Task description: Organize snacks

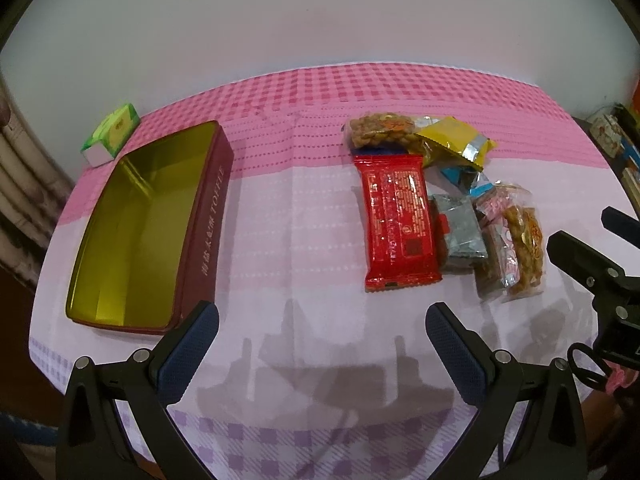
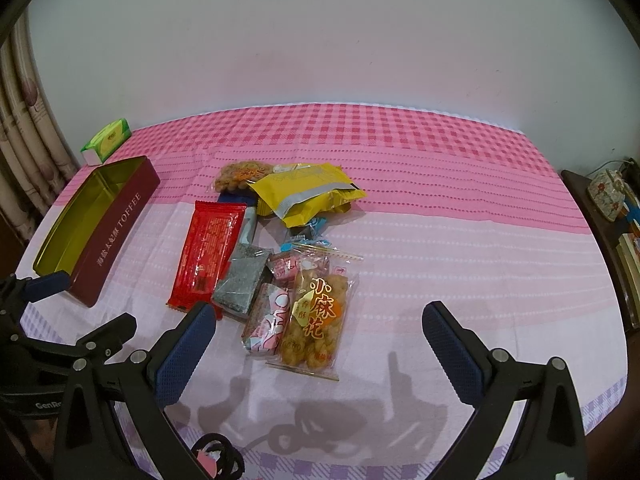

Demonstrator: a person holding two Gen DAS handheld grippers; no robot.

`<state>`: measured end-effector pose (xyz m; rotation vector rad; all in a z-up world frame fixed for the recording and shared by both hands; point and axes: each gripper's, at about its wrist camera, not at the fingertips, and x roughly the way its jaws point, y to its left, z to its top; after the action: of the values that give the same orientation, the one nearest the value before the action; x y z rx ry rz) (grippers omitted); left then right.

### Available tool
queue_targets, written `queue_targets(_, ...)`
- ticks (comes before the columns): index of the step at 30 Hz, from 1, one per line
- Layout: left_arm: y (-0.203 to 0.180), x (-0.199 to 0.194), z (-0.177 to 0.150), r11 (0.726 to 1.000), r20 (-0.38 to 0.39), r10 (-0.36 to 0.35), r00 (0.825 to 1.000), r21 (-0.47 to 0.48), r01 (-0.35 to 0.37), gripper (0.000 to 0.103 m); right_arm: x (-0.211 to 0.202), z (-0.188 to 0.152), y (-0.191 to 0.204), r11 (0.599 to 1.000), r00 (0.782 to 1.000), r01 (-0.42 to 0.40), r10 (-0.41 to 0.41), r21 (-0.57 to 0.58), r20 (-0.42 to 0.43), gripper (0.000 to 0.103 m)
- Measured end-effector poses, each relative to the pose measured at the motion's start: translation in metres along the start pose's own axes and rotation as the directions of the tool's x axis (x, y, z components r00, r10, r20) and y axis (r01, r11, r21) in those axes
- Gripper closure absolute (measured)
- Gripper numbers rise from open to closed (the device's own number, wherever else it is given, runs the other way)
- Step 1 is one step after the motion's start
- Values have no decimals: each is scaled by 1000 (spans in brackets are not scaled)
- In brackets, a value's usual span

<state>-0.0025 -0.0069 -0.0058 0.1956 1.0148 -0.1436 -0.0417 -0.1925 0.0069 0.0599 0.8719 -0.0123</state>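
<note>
An open, empty maroon toffee tin [image 1: 136, 228] with a gold inside lies at the table's left, also in the right wrist view [image 2: 94, 224]. A heap of snack packets lies mid-table: a red packet [image 1: 396, 220] [image 2: 208, 250], a yellow packet [image 1: 454, 140] [image 2: 308, 192], a grey packet [image 1: 460, 232] [image 2: 242, 280], a clear twist-snack bag [image 1: 524, 248] [image 2: 318, 316], a pink packet [image 2: 266, 320] and a nut bag [image 1: 378, 128] [image 2: 240, 174]. My left gripper [image 1: 322, 320] is open and empty, near the tin's front corner. My right gripper [image 2: 320, 320] is open and empty, just before the twist-snack bag.
A green tissue box [image 1: 112, 132] [image 2: 108, 140] stands at the back left corner. A pink checked cloth [image 2: 440, 220] covers the table. A curtain [image 2: 24, 128] hangs at the left. A shelf with a patterned jar [image 2: 606, 194] stands at the right. A wall rises behind the table.
</note>
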Motion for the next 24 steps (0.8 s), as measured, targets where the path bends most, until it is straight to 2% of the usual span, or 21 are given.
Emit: queue_targets(24, 15, 0, 0, 998, -6, 27, 1000, -59, -28, 0, 0, 0, 3, 1000, 1000, 0, 0, -28, -2, 0)
